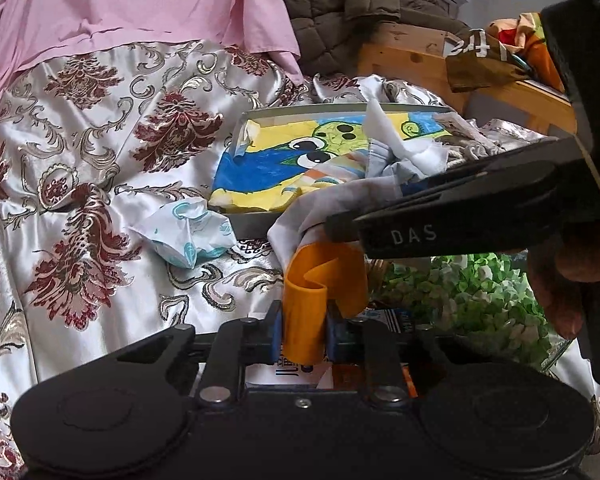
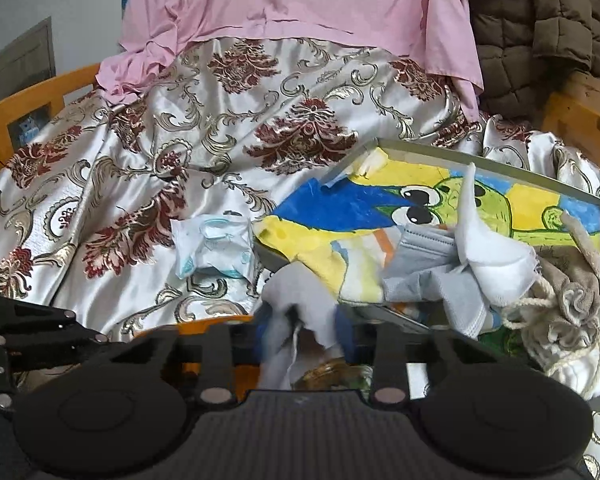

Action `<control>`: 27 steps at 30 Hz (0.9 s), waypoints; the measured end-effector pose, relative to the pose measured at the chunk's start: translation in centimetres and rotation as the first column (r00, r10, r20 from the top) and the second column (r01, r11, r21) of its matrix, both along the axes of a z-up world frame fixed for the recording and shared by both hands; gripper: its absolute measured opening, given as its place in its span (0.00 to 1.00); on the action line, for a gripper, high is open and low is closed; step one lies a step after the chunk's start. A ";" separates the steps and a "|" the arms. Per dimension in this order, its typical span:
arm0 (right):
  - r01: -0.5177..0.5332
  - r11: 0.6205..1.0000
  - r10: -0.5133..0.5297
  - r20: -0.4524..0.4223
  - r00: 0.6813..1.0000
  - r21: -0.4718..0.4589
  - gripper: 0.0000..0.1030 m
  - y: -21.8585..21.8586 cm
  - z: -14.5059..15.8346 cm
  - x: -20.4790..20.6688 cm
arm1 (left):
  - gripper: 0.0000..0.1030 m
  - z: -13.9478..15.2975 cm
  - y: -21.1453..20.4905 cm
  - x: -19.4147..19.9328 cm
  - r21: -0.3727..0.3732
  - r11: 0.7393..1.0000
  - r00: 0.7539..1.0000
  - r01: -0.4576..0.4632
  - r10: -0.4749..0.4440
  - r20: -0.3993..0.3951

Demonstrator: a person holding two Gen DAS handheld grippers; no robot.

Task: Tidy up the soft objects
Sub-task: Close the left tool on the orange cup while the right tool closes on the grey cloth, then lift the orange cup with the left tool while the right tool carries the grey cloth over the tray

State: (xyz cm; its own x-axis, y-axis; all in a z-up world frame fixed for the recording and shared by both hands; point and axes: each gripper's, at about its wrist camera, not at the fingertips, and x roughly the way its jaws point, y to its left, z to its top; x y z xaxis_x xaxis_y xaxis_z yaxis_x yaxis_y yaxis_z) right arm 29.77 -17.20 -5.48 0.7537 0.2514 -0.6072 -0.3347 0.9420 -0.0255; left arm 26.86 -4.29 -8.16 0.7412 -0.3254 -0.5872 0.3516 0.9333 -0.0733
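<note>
My left gripper point(image 1: 303, 330) is shut on an orange cloth point(image 1: 316, 280) that curls up between its blue pads. My right gripper point(image 2: 303, 332) is shut on a grey cloth point(image 2: 296, 300) that hangs over the near rim of a metal tray point(image 2: 500, 166). In the left wrist view the right gripper point(image 1: 332, 228) comes in from the right and pinches the same grey cloth point(image 1: 308, 212) just above the orange one. The tray point(image 1: 256, 224) has a cartoon frog picture on its floor and holds a white cloth point(image 2: 488, 252), grey garments point(image 2: 432, 276) and a beige drawstring pouch point(image 2: 572, 300).
A crumpled white-and-blue packet point(image 1: 188, 232) lies on the floral satin bedspread point(image 1: 100, 160) left of the tray. Pink fabric point(image 2: 300, 0) and a brown quilted jacket point(image 2: 552, 28) hang behind. A wooden bed frame point(image 2: 12, 120) borders the bed. Green artificial leaves point(image 1: 468, 292) sit below right.
</note>
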 end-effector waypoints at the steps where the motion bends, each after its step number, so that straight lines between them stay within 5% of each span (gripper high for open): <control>1: 0.002 1.000 -0.002 -0.002 1.000 0.002 0.22 -0.1 0.0 0.0 | 0.20 0.0 0.0 0.0 0.000 1.000 1.000 -0.005 0.005 0.000; 5: 0.010 1.000 -0.010 0.007 1.000 0.005 0.06 -0.5 0.1 -0.1 | 0.18 0.4 0.1 -0.2 0.010 0.999 0.999 -0.035 0.035 0.010; 16: 0.011 0.995 -0.026 0.160 0.987 0.097 0.04 -2.8 4.4 -1.3 | 0.17 4.4 1.2 -1.4 -0.030 0.990 0.978 -0.140 0.143 0.153; 27: 0.204 0.943 -0.265 0.217 0.940 0.264 0.04 -10.4 6.6 1.3 | 0.18 7.6 -2.6 5.0 -0.102 0.983 0.959 -0.153 0.172 0.226</control>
